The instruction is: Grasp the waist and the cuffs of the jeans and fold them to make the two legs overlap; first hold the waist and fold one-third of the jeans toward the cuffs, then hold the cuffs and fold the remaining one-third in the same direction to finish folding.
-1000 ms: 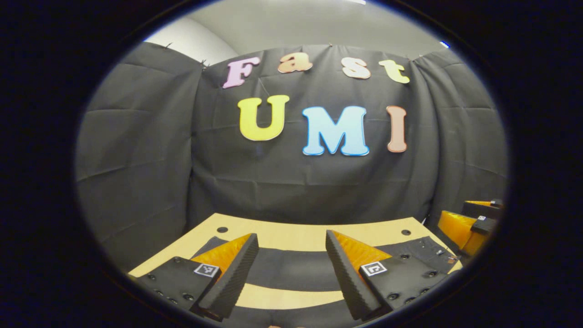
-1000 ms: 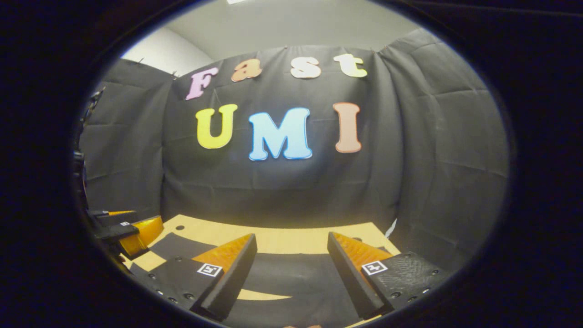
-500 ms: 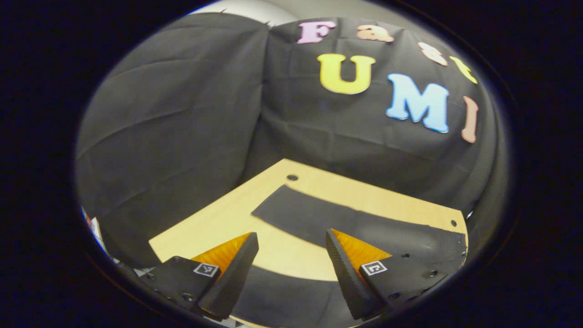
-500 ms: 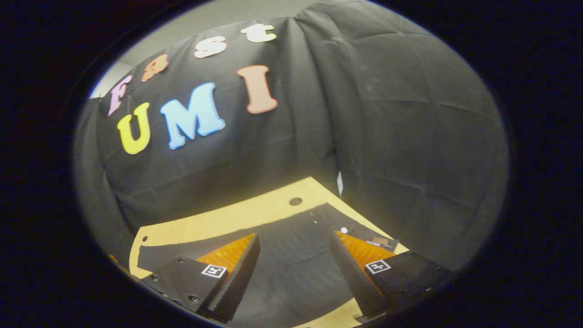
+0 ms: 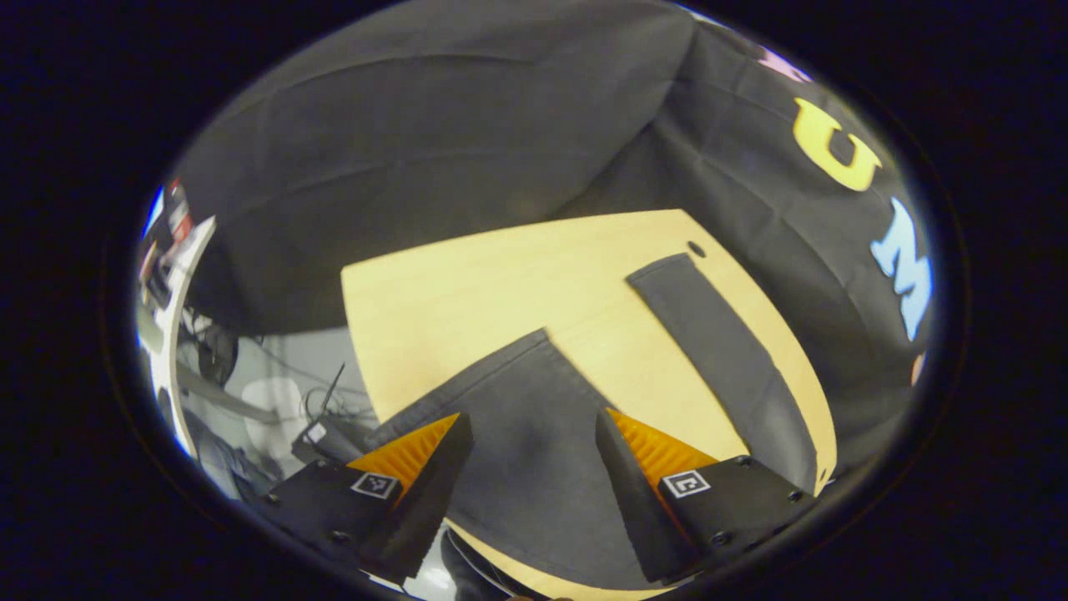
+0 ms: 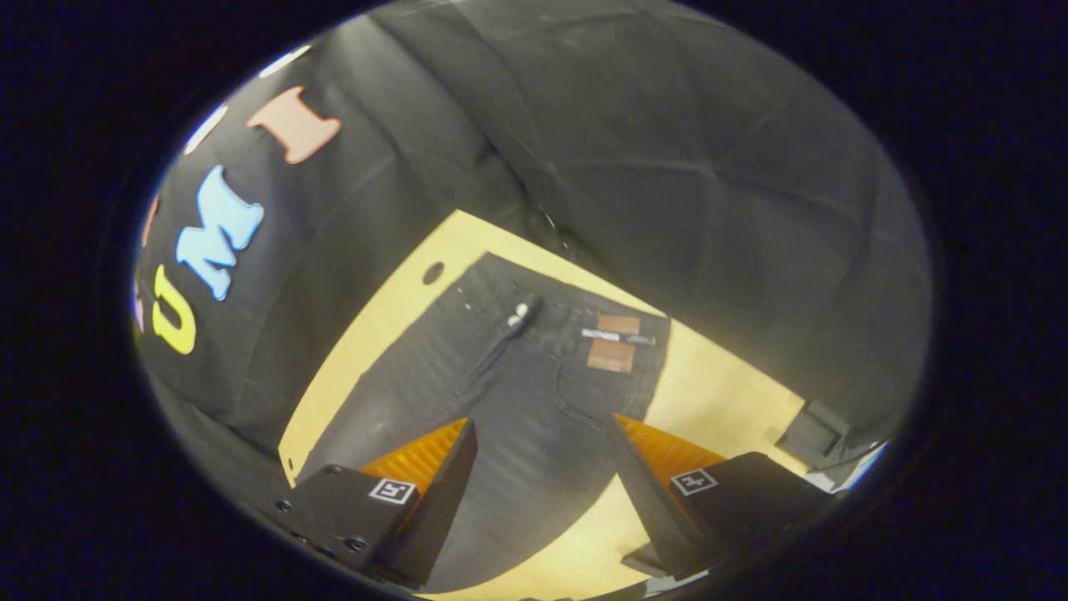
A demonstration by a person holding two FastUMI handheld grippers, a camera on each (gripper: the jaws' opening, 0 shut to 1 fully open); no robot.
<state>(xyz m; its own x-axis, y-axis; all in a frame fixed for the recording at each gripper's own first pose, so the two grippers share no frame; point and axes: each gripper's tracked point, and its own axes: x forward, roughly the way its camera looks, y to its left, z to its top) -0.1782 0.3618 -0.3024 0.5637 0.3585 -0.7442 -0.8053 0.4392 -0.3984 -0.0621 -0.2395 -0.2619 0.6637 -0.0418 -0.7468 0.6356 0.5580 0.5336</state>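
While the jeans (image 6: 509, 392) lie flat and unfolded on the wooden table (image 5: 467, 292), legs apart, the left gripper (image 5: 530, 488) above a near cuff (image 5: 492, 367) and the right gripper (image 6: 542, 492) near the waist (image 6: 584, 330), both spread wide and empty, should pinch matching near edges together.

A pale wooden table (image 5: 484, 284) stands in the booth, with a small round hole (image 5: 695, 249) near its far corner. Black cloth walls (image 5: 434, 142) hang behind it. Beyond the table's edge lie cables (image 5: 321, 401) on a grey floor (image 5: 284, 367).
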